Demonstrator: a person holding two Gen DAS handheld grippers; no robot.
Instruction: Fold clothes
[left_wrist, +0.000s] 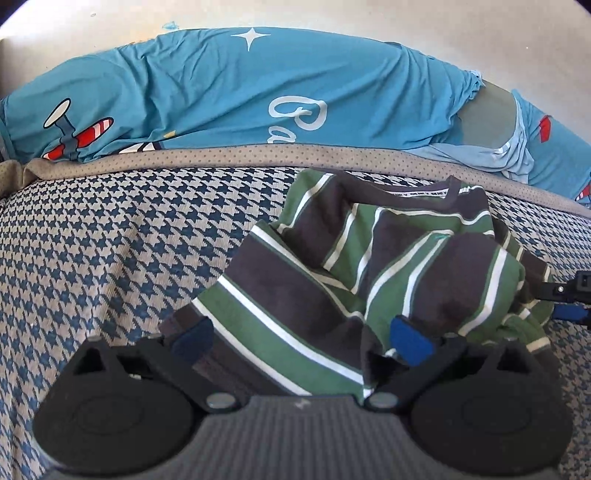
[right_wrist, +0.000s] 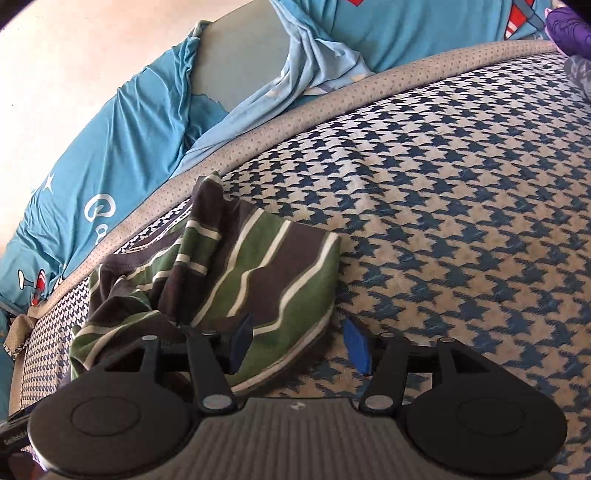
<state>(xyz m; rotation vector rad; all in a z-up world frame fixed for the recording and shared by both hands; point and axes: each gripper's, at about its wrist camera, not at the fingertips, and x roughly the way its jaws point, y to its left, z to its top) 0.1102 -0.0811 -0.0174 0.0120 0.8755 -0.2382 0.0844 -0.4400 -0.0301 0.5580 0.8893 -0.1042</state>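
A crumpled shirt (left_wrist: 332, 266) with green, dark grey and white stripes lies on the houndstooth bed cover (left_wrist: 110, 236). My left gripper (left_wrist: 301, 339) is open wide, low over the shirt's near edge, with striped cloth lying between its blue pads (left_wrist: 410, 341). In the right wrist view the shirt (right_wrist: 258, 266) sits left of centre. My right gripper (right_wrist: 298, 341) is open at the shirt's near right corner; its left pad (right_wrist: 240, 339) is over the cloth and its right pad is over the bare cover. The right gripper's tips (left_wrist: 569, 299) show at the shirt's right side.
Blue bedding (left_wrist: 258, 92) printed with aeroplanes and a white star is bunched along the far side against a pale wall. A grey dotted border (left_wrist: 258, 155) edges the cover. A purple cloth (right_wrist: 569, 26) lies at the far right corner. The houndstooth cover (right_wrist: 461, 221) stretches right of the shirt.
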